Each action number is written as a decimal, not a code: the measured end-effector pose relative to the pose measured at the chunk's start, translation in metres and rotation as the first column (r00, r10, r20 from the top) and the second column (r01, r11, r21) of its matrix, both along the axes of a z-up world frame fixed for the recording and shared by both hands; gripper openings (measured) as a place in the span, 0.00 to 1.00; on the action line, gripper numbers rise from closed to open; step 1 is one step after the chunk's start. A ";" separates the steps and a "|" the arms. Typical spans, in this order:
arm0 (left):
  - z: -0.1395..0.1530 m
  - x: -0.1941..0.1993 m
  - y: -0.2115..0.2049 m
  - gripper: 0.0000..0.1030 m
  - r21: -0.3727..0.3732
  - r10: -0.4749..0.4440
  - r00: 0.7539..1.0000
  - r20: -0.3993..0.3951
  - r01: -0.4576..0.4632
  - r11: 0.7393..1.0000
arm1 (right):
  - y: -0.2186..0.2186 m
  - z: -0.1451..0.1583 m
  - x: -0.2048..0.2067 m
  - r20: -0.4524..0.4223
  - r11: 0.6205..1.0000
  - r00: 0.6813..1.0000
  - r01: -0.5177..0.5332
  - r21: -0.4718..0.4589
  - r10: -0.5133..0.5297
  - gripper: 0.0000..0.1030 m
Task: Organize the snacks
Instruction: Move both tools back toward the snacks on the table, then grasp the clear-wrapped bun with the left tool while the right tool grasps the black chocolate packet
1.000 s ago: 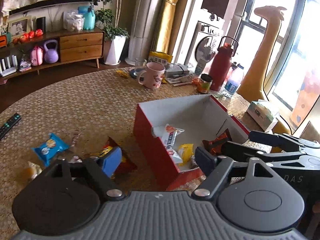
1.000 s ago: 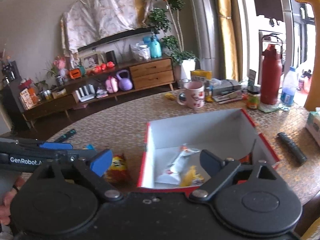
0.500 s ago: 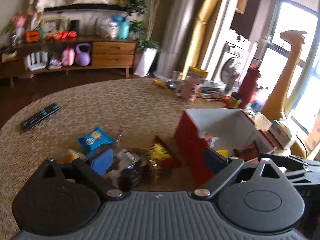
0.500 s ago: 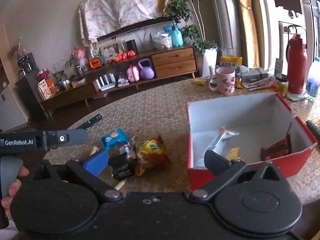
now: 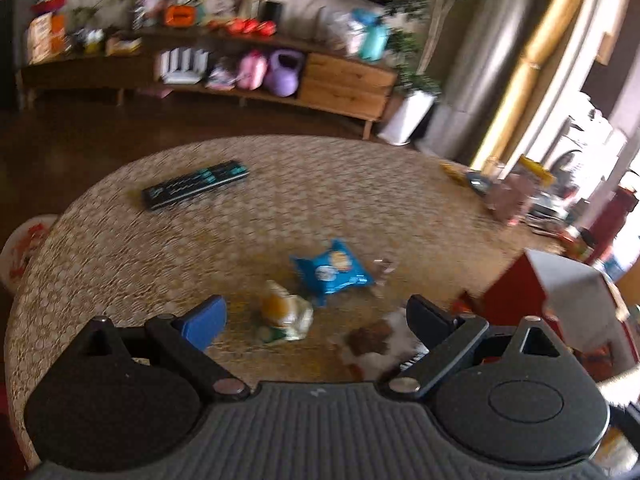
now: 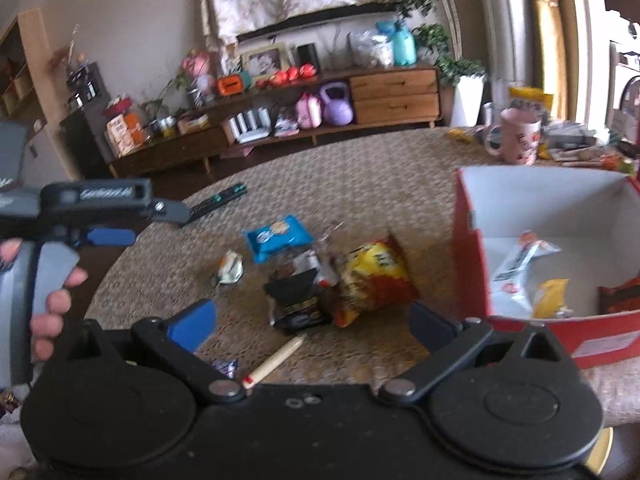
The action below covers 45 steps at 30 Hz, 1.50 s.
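Both grippers, left (image 5: 314, 318) and right (image 6: 312, 320), fingers spread, empty. Yellow chip bag (image 6: 374, 276) on desk (image 6: 360, 184) beside red box (image 6: 472, 240) (light, crinkly, crushable); pinch at sealed edge.

You get daylight glare from the windows (image 5: 624, 184) at right (blown white), motion blur, and fisheye-bent edges.

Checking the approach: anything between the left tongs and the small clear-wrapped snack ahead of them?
Nothing visible. The left tongs are open and empty, with the clear-wrapped snack lying on bare table right ahead. The blue packet sits just beyond it, not in the path.
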<state>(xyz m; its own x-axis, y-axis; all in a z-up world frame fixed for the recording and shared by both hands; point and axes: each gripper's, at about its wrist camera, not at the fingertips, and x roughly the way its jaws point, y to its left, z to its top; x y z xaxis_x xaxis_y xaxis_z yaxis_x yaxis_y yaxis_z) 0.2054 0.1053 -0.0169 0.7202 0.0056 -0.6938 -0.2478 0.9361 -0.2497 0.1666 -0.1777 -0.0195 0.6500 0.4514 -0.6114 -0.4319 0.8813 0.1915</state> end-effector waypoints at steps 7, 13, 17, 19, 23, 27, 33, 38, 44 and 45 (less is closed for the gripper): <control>-0.030 0.031 0.016 0.95 -0.005 0.050 0.996 -0.076 -0.050 0.999 | 0.025 -0.022 0.014 -0.033 0.998 0.998 -0.052 -0.037 0.050 1.00; -0.053 0.052 0.018 0.95 -0.008 0.054 0.991 -0.123 -0.056 0.998 | 0.042 -0.041 0.028 -0.054 0.994 0.996 -0.081 -0.074 0.077 0.95; -0.070 0.065 0.023 0.94 -0.014 0.066 0.985 -0.159 -0.069 0.998 | 0.052 -0.050 0.036 -0.055 0.991 0.993 -0.105 -0.089 0.100 0.88; -0.078 0.070 0.026 0.94 -0.022 0.068 0.983 -0.170 -0.073 0.997 | 0.058 -0.054 0.040 -0.050 0.988 0.992 -0.117 -0.100 0.112 0.82; -0.091 0.080 0.031 0.92 -0.042 0.079 0.977 -0.197 -0.089 0.995 | 0.066 -0.064 0.050 -0.050 0.985 0.993 -0.113 -0.130 0.108 0.74; -0.103 0.088 0.030 0.82 -0.072 0.063 0.973 -0.224 -0.081 0.994 | 0.069 -0.071 0.059 -0.063 0.985 0.994 -0.099 -0.140 0.091 0.64; -0.109 0.097 0.026 0.70 -0.097 0.030 0.974 -0.224 -0.053 0.994 | 0.075 -0.076 0.064 -0.055 0.982 0.994 -0.104 -0.157 0.096 0.55; -0.108 0.101 0.019 0.53 -0.109 0.005 0.975 -0.221 -0.030 0.994 | 0.077 -0.077 0.068 -0.059 0.983 0.994 -0.097 -0.156 0.089 0.42; -0.108 0.097 0.018 0.48 -0.090 0.004 0.974 -0.225 -0.025 0.996 | 0.075 -0.075 0.067 -0.057 0.984 0.995 -0.088 -0.157 0.080 0.34; -0.108 0.095 0.018 0.48 -0.090 0.002 0.974 -0.225 -0.023 0.996 | 0.075 -0.074 0.066 -0.056 0.984 0.995 -0.085 -0.155 0.077 0.33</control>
<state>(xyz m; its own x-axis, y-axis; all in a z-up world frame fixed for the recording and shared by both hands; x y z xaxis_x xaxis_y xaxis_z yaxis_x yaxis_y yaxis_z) 0.3008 0.1237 -0.1248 0.5467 -0.0573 -0.8354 -0.3189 0.9082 -0.2710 0.2330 -0.1032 -0.0938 0.5823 0.3972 -0.7093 -0.4966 0.8646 0.0765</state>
